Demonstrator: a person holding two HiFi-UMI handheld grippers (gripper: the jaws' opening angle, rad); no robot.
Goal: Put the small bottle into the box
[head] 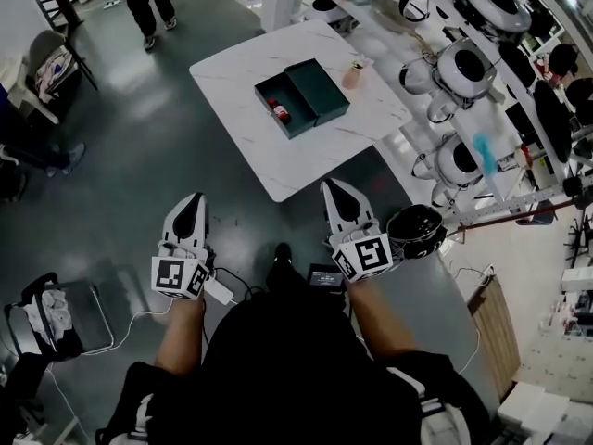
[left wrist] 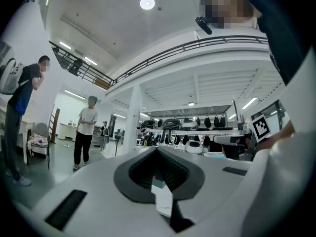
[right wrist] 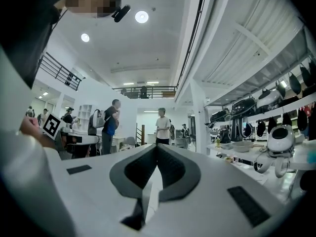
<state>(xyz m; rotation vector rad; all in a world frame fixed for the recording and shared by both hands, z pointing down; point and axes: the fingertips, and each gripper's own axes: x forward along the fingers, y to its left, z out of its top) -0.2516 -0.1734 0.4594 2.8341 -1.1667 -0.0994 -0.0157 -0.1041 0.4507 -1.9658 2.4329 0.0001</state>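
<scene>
Dark-green box lies open on the white marble surface, with the small bottle lying inside it. The left hand-held gripper and right hand-held gripper are well short of the surface, jaws together and empty, presumably because nothing remains to carry.

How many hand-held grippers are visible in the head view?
2. The left hand-held gripper is at lower left over the floor; the right hand-held gripper is beside it, just short of the table. None seems hidden.
</scene>
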